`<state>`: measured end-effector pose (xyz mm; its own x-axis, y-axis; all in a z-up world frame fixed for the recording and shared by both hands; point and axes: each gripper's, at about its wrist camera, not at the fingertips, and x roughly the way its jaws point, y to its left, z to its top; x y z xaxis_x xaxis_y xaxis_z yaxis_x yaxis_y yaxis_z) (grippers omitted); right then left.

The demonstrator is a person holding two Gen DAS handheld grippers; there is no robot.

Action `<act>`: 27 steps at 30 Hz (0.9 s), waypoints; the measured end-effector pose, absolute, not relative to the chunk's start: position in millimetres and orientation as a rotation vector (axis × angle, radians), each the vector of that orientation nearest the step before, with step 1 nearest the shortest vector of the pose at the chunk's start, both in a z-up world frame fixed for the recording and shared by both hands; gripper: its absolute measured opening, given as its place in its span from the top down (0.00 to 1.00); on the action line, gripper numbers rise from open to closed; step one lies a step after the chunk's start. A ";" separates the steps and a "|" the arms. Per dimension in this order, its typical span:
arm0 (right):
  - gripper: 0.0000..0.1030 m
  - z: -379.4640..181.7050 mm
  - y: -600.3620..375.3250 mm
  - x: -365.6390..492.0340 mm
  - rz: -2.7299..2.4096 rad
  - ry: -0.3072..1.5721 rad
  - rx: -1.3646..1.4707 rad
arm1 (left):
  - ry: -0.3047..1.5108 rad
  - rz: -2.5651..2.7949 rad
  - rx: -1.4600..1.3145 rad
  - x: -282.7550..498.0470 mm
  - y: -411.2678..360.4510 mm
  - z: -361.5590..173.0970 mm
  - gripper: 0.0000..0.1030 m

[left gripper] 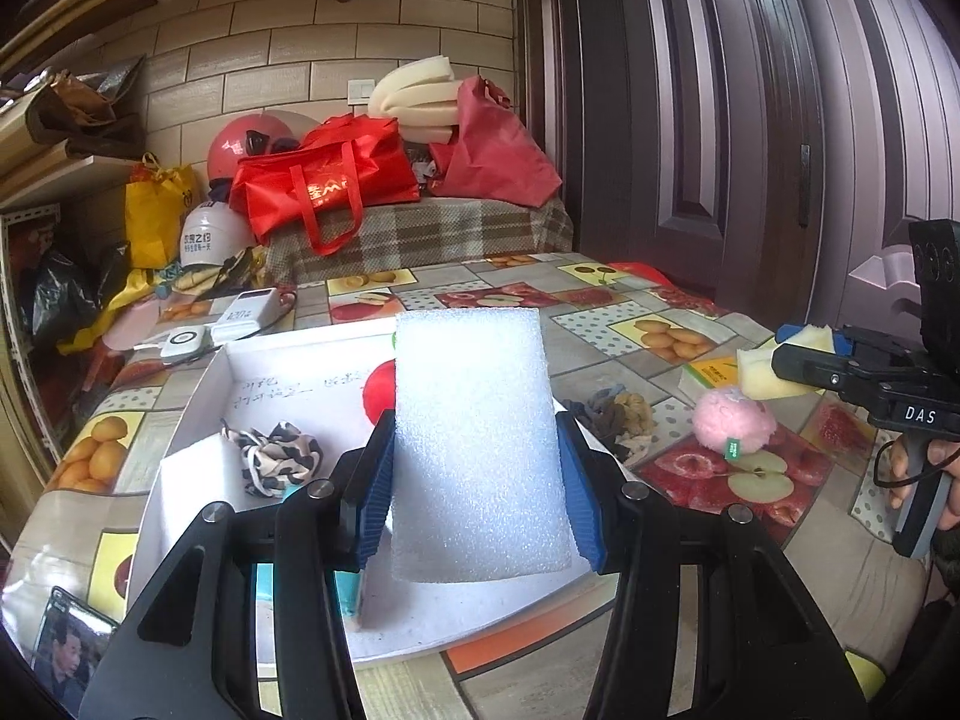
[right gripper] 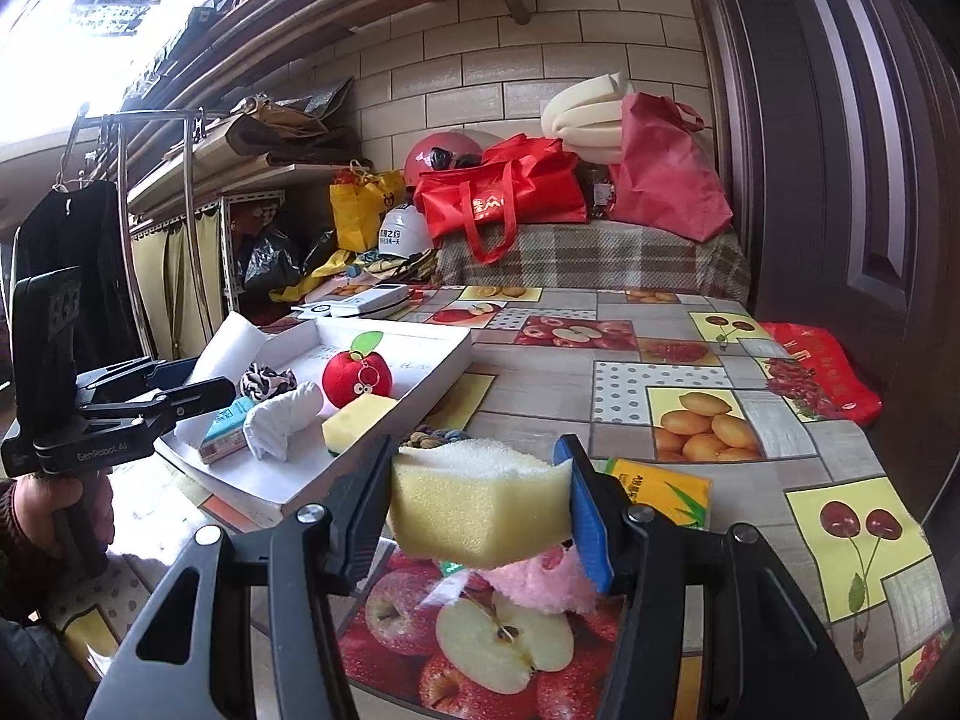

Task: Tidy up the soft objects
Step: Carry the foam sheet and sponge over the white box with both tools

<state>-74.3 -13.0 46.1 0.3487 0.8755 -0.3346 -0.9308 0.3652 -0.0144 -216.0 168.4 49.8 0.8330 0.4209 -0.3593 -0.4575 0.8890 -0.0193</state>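
Observation:
My left gripper (left gripper: 477, 486) is shut on a white foam block (left gripper: 477, 444), held upright over the white tray (left gripper: 198, 396). The same gripper (right gripper: 198, 384) appears at the left of the right wrist view. My right gripper (right gripper: 477, 510) is shut on a yellow sponge (right gripper: 480, 498) above the table, right of the tray (right gripper: 384, 429). That sponge (left gripper: 762, 369) also shows at the right edge of the left wrist view. In the tray lie a red apple plush (right gripper: 354, 378), a leopard scrunchie (left gripper: 276, 459), a white cloth (right gripper: 282, 420), a yellow sponge piece (right gripper: 357, 420) and a teal packet (right gripper: 222, 429).
A pink fluffy ball (left gripper: 735, 423) and a tangle of hair ties (left gripper: 618, 417) lie on the fruit-print tablecloth (right gripper: 708, 372) right of the tray. A yellow packet (right gripper: 660, 489) lies nearby. A power bank (left gripper: 246, 312) sits behind the tray. Red bags (left gripper: 324, 186) crowd the back.

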 end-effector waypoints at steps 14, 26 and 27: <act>0.48 41.1 17.4 -90.2 1.227 0.342 -0.234 | 0.343 0.556 -0.127 -238.8 200.6 47.8 0.52; 0.48 32.3 54.4 -102.5 1.274 0.399 -0.246 | 0.345 0.598 -0.159 -250.7 222.9 45.5 0.52; 0.48 31.6 58.6 -104.4 1.278 0.401 -0.246 | 0.345 0.598 -0.155 -250.8 221.9 45.7 0.52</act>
<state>-104.4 58.6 31.6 0.2333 0.8759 -0.4224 -0.9602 0.2760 0.0421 -250.8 221.9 45.7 0.7714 0.5240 -0.3610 -0.5751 0.8169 -0.0431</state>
